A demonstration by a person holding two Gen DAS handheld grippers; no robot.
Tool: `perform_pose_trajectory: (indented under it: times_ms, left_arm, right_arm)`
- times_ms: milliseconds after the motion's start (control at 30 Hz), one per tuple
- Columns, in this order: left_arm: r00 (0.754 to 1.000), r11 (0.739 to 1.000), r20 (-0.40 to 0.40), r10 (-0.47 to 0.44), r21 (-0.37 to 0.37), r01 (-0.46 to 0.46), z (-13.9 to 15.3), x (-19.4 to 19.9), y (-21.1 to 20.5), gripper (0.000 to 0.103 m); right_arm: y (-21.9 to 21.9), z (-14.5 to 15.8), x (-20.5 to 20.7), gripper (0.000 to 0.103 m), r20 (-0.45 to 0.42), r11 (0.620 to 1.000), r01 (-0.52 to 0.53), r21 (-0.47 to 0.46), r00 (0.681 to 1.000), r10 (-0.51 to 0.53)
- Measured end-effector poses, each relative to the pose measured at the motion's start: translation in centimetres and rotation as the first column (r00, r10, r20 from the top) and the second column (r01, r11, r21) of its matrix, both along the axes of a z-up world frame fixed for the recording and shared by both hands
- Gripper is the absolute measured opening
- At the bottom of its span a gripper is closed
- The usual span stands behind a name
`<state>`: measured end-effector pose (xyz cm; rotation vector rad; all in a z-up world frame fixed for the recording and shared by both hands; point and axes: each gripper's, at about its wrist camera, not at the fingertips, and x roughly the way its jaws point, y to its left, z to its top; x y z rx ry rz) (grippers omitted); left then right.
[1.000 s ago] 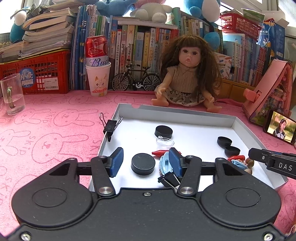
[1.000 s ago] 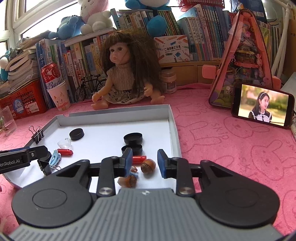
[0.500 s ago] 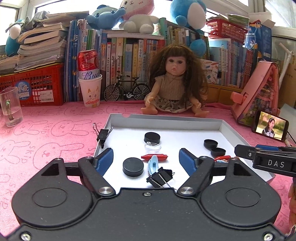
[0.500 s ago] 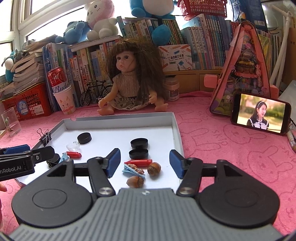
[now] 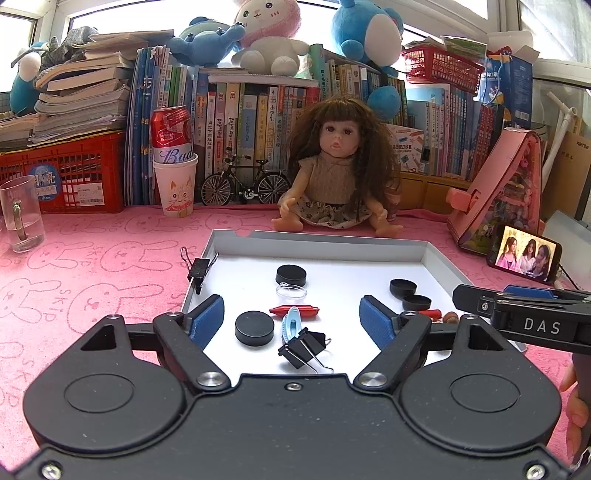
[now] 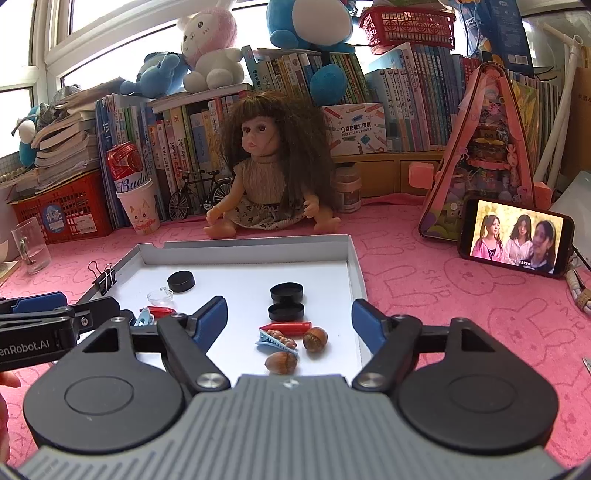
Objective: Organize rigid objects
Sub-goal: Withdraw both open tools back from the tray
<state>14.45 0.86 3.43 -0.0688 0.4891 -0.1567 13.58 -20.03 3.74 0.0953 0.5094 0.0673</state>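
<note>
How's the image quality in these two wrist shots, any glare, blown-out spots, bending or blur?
Left wrist view: the windows behind the plush toys are blown out white, the bookshelf bows from fisheye distortion, and the corners go dark. Right wrist view: the same overexposed window, and the phone screen is bright yet readable. In both, the white tray and its small items are sharp, with no motion blur.

Black left gripper (image 5: 291,321), grey-ribbed right gripper (image 6: 290,321), blue pads (image 5: 207,319), silver screws, white "DAS" lettering
</note>
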Motion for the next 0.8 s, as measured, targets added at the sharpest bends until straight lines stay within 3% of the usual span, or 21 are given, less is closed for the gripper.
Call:
perform_pose_trajectory:
  times_ms: [800]
  left_arm:
    - [0.998,1.0,-0.054,-0.027,0.003,0.027,-1.2,-5.3,0.3,0.081]
  right_arm:
    - [0.4,-1.0,-4.3,0.092,-0.061,1.0,-0.023,0.001,0.998,0.023]
